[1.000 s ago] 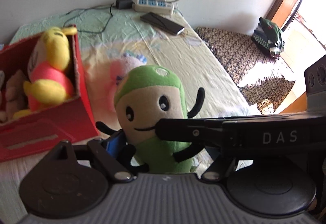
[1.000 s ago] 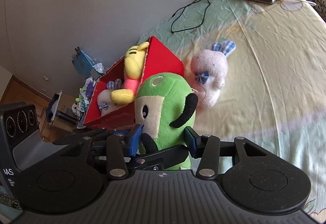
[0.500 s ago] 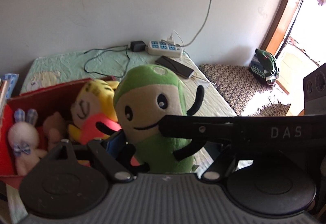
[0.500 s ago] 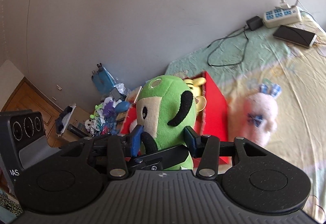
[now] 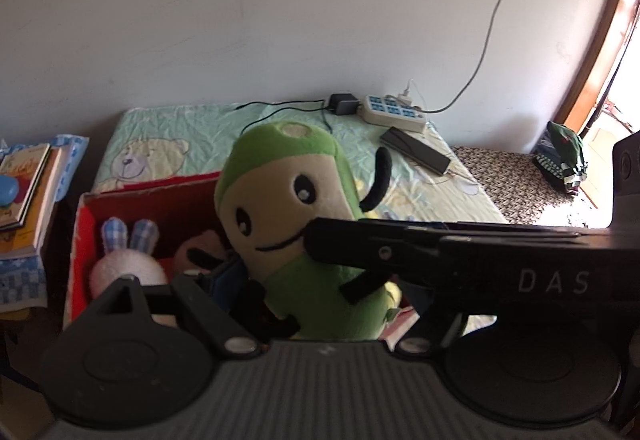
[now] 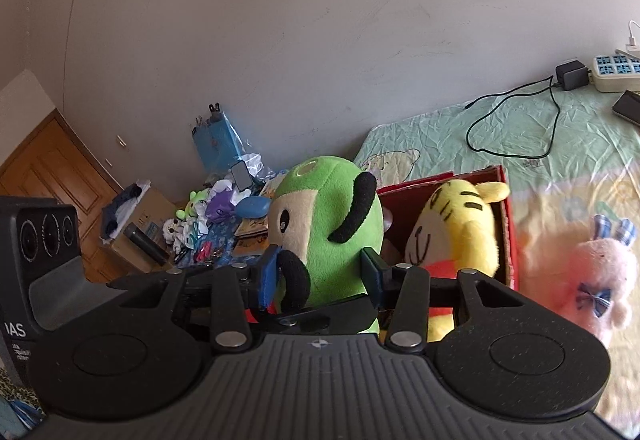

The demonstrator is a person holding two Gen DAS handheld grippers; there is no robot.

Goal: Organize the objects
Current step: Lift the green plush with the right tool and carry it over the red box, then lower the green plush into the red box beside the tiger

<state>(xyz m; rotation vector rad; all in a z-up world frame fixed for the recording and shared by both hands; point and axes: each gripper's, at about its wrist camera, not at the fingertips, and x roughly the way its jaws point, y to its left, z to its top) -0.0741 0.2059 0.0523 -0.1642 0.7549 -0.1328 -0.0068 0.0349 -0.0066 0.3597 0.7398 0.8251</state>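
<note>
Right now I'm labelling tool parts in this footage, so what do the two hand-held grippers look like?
Both look alike. The right hand-held gripper has a matte black ribbed body, two round black discs, black linkage bars with silver rivets, and blue finger pads. The left hand-held gripper shows the same ribbed body and discs, with one blue pad visible. White "DAS" lettering marks the black side of the gripper crossing each view. No cables or sleeves show.

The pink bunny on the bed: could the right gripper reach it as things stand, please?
Probably not yet: the right gripper is shut on the green plush, though the bunny lies uncovered.

Fuzzy cloth green plush (image 5: 288, 208); matt cardboard red box (image 6: 506, 224).
</note>
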